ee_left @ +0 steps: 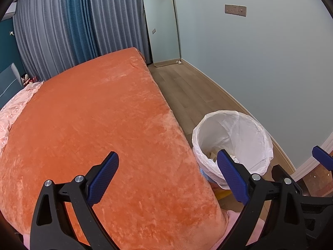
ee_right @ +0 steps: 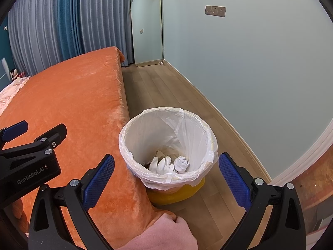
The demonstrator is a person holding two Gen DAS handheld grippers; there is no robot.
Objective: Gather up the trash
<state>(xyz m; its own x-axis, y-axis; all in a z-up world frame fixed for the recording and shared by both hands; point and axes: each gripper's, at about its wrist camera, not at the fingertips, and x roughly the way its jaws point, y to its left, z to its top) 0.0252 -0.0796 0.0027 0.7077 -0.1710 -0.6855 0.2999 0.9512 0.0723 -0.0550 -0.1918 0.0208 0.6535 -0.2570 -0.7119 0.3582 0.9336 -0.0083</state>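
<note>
Presently both my claws gape wide and empty, left claw (ee_left: 167,174) over the orange bed (ee_left: 100,114), right claw (ee_right: 166,174) above the lined bin (ee_right: 133,137) holding crumpled white trash (ee_right: 169,164).

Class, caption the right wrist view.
Open right gripper above lined trash bin holding crumpled white tissues, beside orange bed.

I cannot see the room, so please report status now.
Left claw open, empty, over bed. Right claw open, empty, above bin. Tissues inside bin. Nothing in the way.
</note>
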